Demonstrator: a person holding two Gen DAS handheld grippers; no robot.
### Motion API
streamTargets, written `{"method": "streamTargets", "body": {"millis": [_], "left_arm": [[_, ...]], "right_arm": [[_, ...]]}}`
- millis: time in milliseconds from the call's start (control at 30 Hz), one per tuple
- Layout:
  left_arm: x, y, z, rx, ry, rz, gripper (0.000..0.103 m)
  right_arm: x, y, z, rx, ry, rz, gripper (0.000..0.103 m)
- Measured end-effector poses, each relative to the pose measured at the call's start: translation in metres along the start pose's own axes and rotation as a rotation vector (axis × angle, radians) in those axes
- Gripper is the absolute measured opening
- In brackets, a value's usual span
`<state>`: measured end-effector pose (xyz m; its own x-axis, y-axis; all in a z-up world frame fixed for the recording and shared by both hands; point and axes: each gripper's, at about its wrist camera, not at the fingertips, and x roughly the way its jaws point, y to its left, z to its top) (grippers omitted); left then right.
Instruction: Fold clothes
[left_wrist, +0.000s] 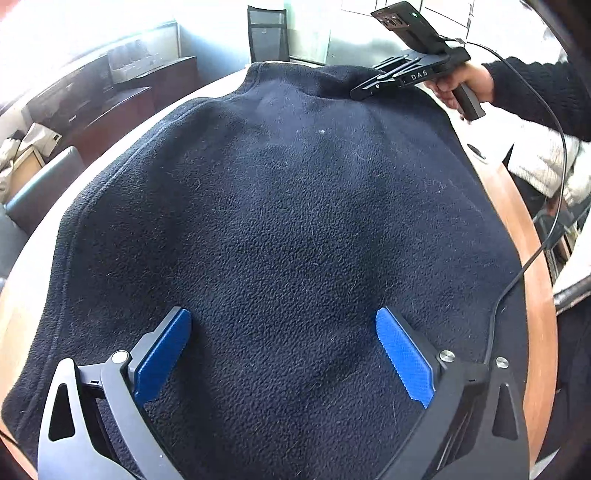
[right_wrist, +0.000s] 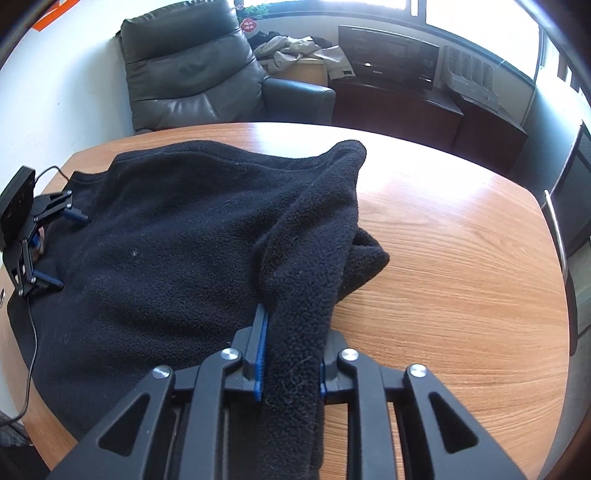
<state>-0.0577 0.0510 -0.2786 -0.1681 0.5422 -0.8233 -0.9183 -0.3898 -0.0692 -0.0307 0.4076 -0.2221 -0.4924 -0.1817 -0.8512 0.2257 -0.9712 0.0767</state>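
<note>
Right wrist: right tongs (right_wrist: 291, 354) clamp fleece (right_wrist: 155, 251) sleeve; left tongs (left_wrist: 282, 354) spread wide above fleece

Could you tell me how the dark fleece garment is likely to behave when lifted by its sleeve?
The dark navy fleece garment will probably flop: its sleeve already sags in folds from the right gripper. Its napped pile likely grips rather than slips. It may drag along the wooden table.
</note>
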Motion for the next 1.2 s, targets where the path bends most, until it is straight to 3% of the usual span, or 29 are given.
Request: {"method": "streamTargets", "body": {"millis": [200, 367, 467, 600, 900, 1100, 1200], "left_arm": [[0.012, -0.012, 0.01, -0.035, -0.01, 0.045, 0.103], [0.02, -0.02, 0.028, -0.047, 0.004, 0.076, 0.102], [0.01, -0.025, 0.045, -0.017, -0.07, 0.044, 0.1], [0.037, -0.031, 0.053, -0.009, -0.005, 0.033, 0.103], [0.076, -0.04, 0.085, -0.113, -0.002, 0.098, 0.103], [0.09, -0.046, 0.107, -0.153, -0.003, 0.126, 0.101], [0.062, -0.05, 0.089, -0.13, -0.009, 0.154, 0.098]], "right_arm": [[-0.029, 0.027, 0.035, -0.074, -0.09, -0.057, 0.017], [-0.058, 0.085, 0.063, -0.249, -0.148, -0.132, 0.017], [-0.069, 0.122, 0.076, -0.346, -0.173, -0.17, 0.017], [-0.08, 0.16, 0.091, -0.414, -0.219, -0.194, 0.017], [-0.101, 0.227, 0.1, -0.556, -0.33, -0.219, 0.016], [-0.092, 0.257, 0.092, -0.631, -0.318, -0.248, 0.016], [-0.088, 0.259, 0.089, -0.613, -0.321, -0.244, 0.016]]}}
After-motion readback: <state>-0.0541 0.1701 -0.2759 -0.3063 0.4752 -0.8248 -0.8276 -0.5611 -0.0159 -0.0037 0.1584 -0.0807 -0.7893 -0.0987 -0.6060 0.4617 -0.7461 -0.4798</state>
